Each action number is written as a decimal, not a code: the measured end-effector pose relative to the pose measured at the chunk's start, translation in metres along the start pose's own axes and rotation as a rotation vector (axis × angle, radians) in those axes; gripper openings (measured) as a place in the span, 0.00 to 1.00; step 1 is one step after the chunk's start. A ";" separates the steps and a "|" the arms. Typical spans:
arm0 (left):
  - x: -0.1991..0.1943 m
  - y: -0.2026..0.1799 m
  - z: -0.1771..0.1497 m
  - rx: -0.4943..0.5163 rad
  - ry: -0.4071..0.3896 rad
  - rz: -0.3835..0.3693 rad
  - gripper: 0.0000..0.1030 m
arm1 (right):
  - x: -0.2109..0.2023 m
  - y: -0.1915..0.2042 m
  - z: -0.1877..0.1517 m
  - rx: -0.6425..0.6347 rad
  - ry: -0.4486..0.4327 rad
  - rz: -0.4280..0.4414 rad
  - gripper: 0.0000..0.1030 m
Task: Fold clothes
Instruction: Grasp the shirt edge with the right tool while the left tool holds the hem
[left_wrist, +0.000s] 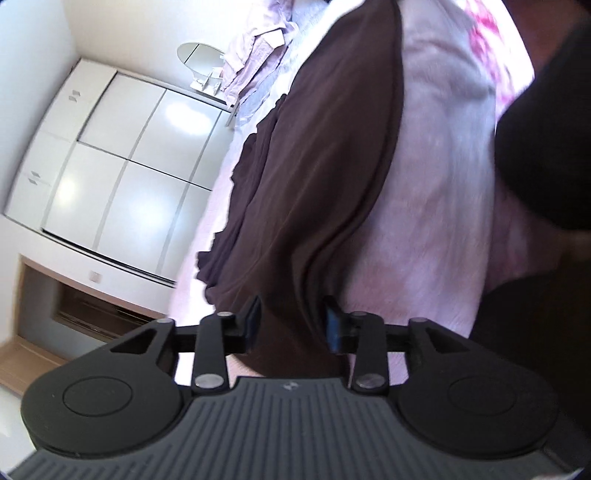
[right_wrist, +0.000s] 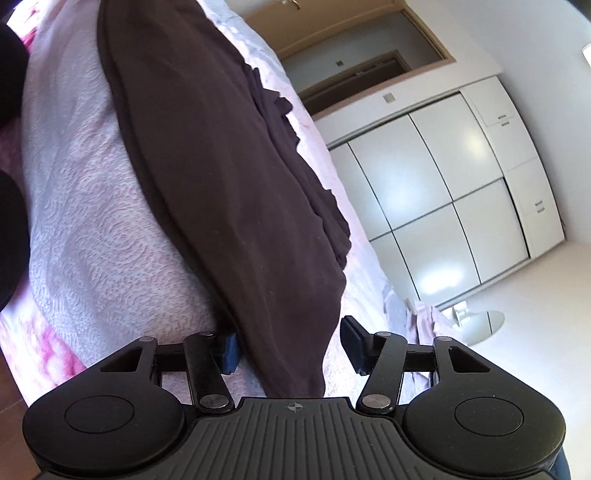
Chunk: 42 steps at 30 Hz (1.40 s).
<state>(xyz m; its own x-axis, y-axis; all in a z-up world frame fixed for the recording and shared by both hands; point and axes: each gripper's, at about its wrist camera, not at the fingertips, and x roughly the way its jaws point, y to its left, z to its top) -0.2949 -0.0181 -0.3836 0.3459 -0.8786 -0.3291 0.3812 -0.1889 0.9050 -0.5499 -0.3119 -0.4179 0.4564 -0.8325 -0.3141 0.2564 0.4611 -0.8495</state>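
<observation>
A dark brown garment lies stretched out along a bed with a pale pink textured cover. My left gripper is open, its jaws on either side of one end of the garment, with cloth running between them. The same garment shows in the right wrist view. My right gripper is open around the garment's other end, the cloth lying between its blue-padded fingers. Neither gripper is closed on the cloth.
A heap of pale pink and lilac clothes lies further along the bed. White wardrobe doors and a round white side table stand beyond the bed. A dark sleeve fills the right edge. A doorway shows behind.
</observation>
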 end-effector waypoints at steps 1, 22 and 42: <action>0.001 -0.002 -0.002 0.025 0.010 0.014 0.37 | 0.001 0.000 -0.001 -0.005 -0.002 0.003 0.52; -0.043 0.078 -0.016 0.162 -0.106 0.001 0.02 | -0.058 -0.050 0.017 0.017 0.003 0.004 0.01; -0.221 0.104 -0.025 0.136 -0.172 -0.142 0.02 | -0.278 -0.063 0.040 0.093 -0.082 -0.066 0.01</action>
<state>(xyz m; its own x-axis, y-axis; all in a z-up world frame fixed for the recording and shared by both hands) -0.3105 0.1678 -0.2235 0.1423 -0.8984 -0.4156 0.2924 -0.3630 0.8847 -0.6586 -0.0972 -0.2604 0.5032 -0.8359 -0.2193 0.3644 0.4354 -0.8232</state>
